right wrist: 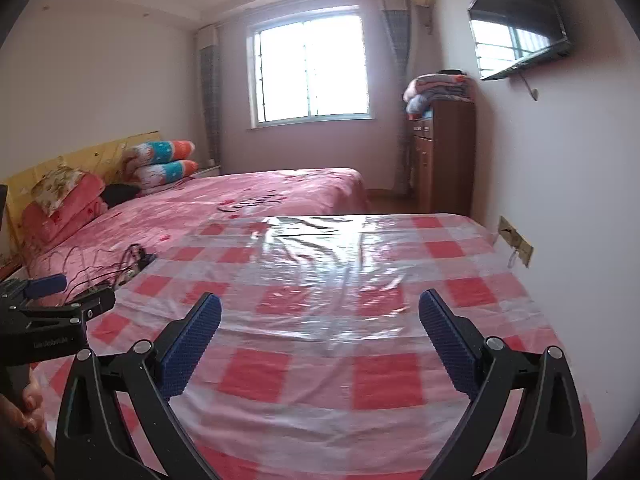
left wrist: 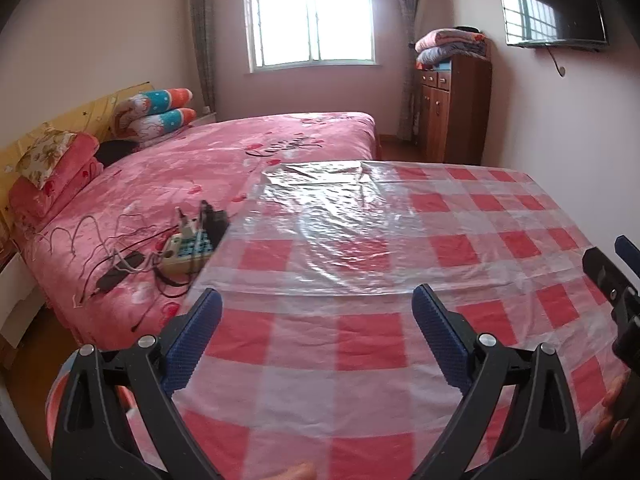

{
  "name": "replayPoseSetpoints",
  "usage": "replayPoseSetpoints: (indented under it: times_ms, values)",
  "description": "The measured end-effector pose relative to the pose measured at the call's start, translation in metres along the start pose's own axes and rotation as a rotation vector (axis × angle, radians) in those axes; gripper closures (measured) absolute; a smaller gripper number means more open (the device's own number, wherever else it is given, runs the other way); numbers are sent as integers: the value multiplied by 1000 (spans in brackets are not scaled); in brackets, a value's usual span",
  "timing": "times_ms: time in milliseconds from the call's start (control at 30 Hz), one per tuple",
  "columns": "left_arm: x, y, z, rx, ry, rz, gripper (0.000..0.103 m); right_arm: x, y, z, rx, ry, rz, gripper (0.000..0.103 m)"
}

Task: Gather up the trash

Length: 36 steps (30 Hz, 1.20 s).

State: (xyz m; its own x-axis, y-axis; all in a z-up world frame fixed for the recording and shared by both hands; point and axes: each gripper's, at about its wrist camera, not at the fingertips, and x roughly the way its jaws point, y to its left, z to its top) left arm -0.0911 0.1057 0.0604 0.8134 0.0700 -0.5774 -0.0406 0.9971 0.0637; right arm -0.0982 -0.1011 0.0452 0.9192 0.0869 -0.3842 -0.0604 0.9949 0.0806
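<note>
Both grippers sit low over the checked table cover (left wrist: 360, 360): left gripper (left wrist: 317, 312) and right gripper (right wrist: 320, 316) each have fingers spread wide, nothing between the blue pads (right wrist: 192, 344). No trash item I can make out on the table; only a wrinkled clear plastic sheet (left wrist: 340, 224) lying flat on the cover ahead of both. Pink bed (left wrist: 180, 184) to the left carries a power strip (left wrist: 188, 248) with tangled cables.
</note>
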Motion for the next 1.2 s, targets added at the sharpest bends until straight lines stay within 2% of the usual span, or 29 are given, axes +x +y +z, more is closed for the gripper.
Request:
replayPoseSetpoints:
  times_ms: [233,400,667,1200]
  values:
    - [9,-34,6,30,7,-36,7,-4,-40,0,80,-6,-40,5]
    - [12,-53,10,46,-3,-57,4,-5,-55,0,101,-1,-46,5]
    - [18,-72,13,53,13,-73,4,-8,-60,0,72,2,-76,5]
    - [29,-77,13,44,45,-70,4,0,-65,1,87,46,-69,5]
